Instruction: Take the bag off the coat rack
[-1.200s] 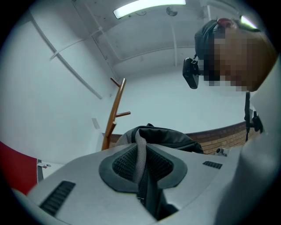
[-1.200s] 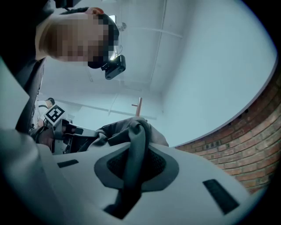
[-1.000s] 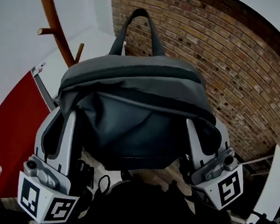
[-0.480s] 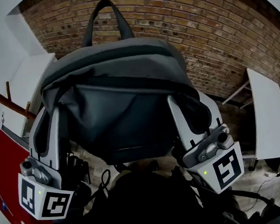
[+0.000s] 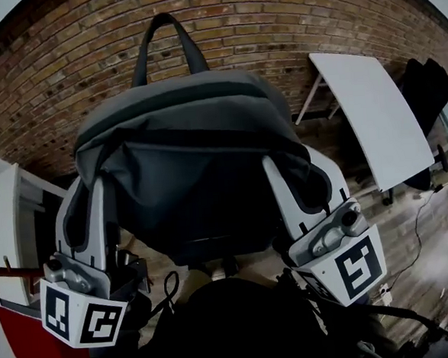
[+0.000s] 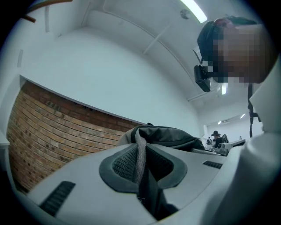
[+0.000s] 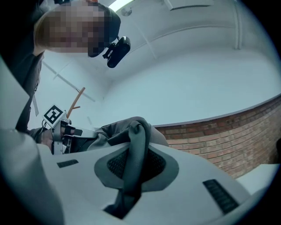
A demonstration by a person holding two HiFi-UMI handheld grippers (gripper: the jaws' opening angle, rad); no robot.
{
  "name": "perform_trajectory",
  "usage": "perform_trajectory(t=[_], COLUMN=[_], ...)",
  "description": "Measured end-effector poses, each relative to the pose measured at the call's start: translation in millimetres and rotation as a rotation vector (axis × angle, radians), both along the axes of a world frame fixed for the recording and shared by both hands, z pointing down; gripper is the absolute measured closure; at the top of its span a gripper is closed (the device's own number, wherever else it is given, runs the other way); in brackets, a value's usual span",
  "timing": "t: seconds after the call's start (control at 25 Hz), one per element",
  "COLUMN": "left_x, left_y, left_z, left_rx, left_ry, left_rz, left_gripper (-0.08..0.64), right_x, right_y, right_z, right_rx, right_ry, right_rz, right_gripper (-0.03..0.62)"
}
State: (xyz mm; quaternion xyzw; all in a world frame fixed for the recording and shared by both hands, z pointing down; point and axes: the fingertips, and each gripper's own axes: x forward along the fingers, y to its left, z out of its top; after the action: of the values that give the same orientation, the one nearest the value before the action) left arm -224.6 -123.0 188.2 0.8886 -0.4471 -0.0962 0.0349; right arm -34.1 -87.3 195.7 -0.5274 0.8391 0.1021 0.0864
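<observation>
A grey backpack (image 5: 200,161) hangs in the air in front of me in the head view, its black top handle (image 5: 165,41) standing up, clear of the coat rack. My left gripper (image 5: 87,195) is shut on the bag's left shoulder strap (image 6: 139,162). The right gripper (image 5: 289,174) is shut on the right shoulder strap (image 7: 134,162). In each gripper view the strap runs up between the jaws to the bag's body (image 6: 169,136) (image 7: 116,129). The fingertips are tucked under the bag's fabric in the head view.
A brick wall (image 5: 63,71) fills the background. A white table (image 5: 368,111) stands at the right with a dark bundle (image 5: 424,84) beyond it. At the far left are a white cabinet (image 5: 1,220), a red panel (image 5: 21,341) and a brown limb of the coat rack (image 5: 5,270).
Both grippers have swung sideways with the bag, away from the coat rack. The rack has slid off to the left edge of the view; the brick wall and white table came in.
</observation>
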Motion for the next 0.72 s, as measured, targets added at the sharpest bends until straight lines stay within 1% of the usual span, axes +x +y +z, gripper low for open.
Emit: perform_trajectory(t=[0.08,0.24,0.48,0.6,0.72], left_x=[35.4,84.6,188.0,233.6,274.5], left_y=[-12.5,-36.9,-69.0,-90.9,-116.3], left_z=[4.6,10.4,15.8,19.7,21.2], left_rx=[-0.005,-0.012,-0.013,-0.015,-0.017], left_ry=[-0.002,0.000,0.003,0.009,0.010], left_rz=[0.078,0.221,0.437,0.536,0.616], left_gripper=[0.491,0.491,0.491,0.491,0.491], right_x=[31.9,71.2,154.3,188.8,218.8], right_y=[1.8,3.6,6.9,-1.0,-15.2], right_z=[3.5,7.8,13.5,17.0,19.4], right_rx=[-0.012,-0.021,-0.032,-0.041,-0.048], right_ry=[0.004,0.001,0.004,0.010,0.008], right_rz=[0.084,0.227,0.444,0.544,0.624], right_gripper=[0.558,0.558,0.558,0.558,0.558])
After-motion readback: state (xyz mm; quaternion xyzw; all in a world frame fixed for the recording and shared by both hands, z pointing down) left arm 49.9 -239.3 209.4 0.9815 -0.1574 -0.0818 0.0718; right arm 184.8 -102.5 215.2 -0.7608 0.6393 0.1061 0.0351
